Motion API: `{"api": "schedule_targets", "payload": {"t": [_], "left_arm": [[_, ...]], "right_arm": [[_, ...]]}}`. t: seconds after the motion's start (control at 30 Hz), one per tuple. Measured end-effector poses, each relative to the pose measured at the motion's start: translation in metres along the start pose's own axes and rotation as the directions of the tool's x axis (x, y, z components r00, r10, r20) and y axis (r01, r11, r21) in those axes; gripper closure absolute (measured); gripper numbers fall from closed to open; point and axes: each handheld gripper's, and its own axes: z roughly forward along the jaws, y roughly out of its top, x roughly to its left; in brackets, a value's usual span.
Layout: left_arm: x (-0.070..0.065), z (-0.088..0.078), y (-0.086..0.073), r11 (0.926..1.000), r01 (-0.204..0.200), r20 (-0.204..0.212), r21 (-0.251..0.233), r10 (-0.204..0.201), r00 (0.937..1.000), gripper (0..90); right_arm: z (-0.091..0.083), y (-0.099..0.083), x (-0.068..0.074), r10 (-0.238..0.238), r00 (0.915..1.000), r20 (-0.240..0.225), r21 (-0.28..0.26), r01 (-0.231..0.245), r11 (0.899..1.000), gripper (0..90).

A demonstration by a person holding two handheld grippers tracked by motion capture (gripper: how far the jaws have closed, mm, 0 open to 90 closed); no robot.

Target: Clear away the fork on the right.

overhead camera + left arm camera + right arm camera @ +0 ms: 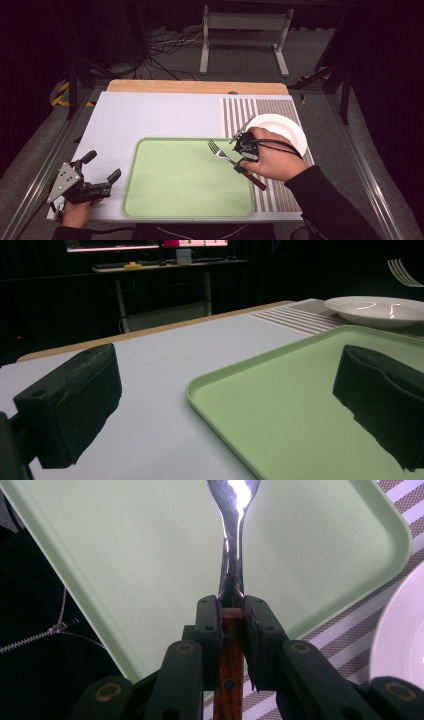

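Green tray [190,200] & white plate [285,127] bare; R jaws clamp fork [225,155], L jaws wide.

Nothing legible anywhere on this table. The green tray [190,200] is plain, the white plate [280,127] carries no mark, and the fork [235,540] shows no stamp on its steel or its wooden handle. At the upper left of the left gripper view a lit screen [145,244] glows, too small and blurred to read. The striped mat [240,112] at the right of the high view bears lines only, no lettering.
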Motion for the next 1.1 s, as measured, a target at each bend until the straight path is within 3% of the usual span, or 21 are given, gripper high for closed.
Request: {"api": "schedule_targets", "payload": {"t": [0.47,0.87,1.1], "left_arm": [[0.0,0.0,0.0,1.0,0.001,0.003,-0.004,0.0,1.0,0.0],[0.0,0.0,0.0,1.0,0.003,0.003,-0.002,-0.003,1.0,0.0],[0.0,0.0,0.0,1.0,0.003,0.003,0.0,-0.003,1.0,0.0]], "right_arm": [[0.018,0.009,-0.002,0.137,0.9902,0.026,-0.002,-0.137,0.991,77.4],[0.03,0.011,-0.001,0.198,0.9796,0.033,0.009,-0.199,0.98,77.4],[0.042,0.01,-0.001,0.248,0.9684,0.024,0.035,-0.249,0.968,77.4]]}}
